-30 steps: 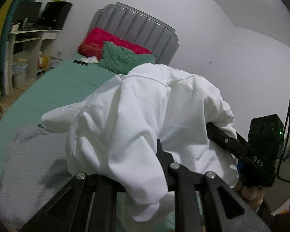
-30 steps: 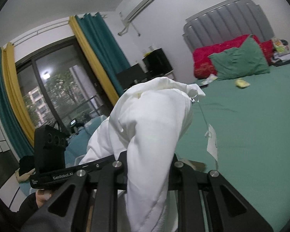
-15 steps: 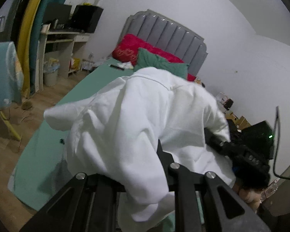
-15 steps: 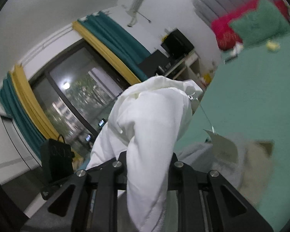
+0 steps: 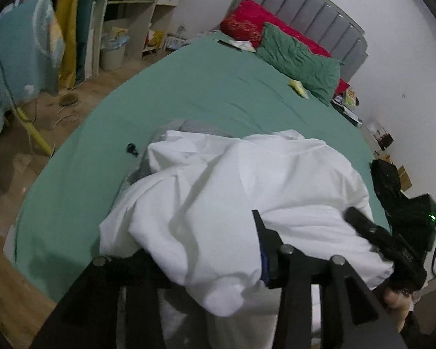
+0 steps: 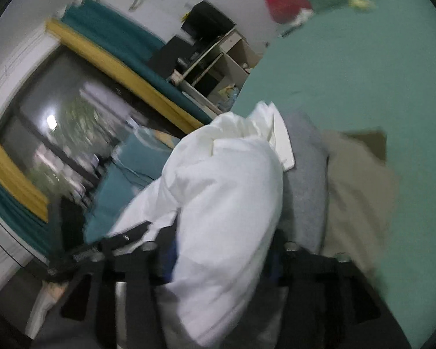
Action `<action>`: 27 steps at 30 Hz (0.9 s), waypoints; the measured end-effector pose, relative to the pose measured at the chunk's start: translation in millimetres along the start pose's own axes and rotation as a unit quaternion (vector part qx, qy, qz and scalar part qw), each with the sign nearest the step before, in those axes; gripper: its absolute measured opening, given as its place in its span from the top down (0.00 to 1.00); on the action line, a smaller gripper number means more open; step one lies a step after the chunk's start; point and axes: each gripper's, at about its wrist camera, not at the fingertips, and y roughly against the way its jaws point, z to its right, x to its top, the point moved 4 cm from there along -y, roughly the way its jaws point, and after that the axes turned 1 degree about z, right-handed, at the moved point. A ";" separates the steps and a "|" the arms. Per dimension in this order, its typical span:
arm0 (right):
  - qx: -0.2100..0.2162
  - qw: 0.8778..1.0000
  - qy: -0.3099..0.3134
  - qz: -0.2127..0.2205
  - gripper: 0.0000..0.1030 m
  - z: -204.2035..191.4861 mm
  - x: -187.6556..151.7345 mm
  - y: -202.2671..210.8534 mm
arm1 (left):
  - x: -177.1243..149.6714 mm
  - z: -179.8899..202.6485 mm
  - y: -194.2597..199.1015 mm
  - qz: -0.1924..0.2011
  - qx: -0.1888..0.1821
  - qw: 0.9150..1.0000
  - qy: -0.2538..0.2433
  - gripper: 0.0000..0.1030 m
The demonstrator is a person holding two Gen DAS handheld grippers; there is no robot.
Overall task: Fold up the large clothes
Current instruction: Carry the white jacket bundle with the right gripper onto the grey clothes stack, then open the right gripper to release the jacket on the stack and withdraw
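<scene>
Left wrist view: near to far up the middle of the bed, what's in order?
Left tool → bunched white garment clamped in it → grey folded cloth peeking out beyond → bare green bedsheet → green pillow → red pillow → grey padded headboard.

White garment [image 5: 247, 180]; green bedsheet [image 5: 189, 87]; red pillow [image 5: 247, 20]; grey headboard [image 5: 305, 8]

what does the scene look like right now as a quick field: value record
setting: bedroom, bed with green sheet
garment: white garment, bunched, over the near part of the bed
left gripper: shut on the white garment
right gripper: shut on the white garment
under garment: grey cloth and beige cloth on the sheet
pillows: green pillow, red pillow by the grey headboard
small items: black object on the sheet
image quality: right wrist view motion-blurred
</scene>
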 end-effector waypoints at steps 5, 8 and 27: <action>-0.039 0.992 0.096 0.072 0.29 -23.8 31.2 36.2 | 11.0 9.5 45.5 0.051 0.015 0.999 -0.010 0.48; -0.042 0.989 0.133 0.051 0.32 -25.0 41.4 22.8 | 16.3 17.1 49.3 0.064 0.009 0.998 -0.020 0.41; -0.132 0.985 0.112 -0.003 0.29 9.4 21.0 25.6 | -26.0 4.9 39.5 0.058 0.051 0.997 0.008 0.38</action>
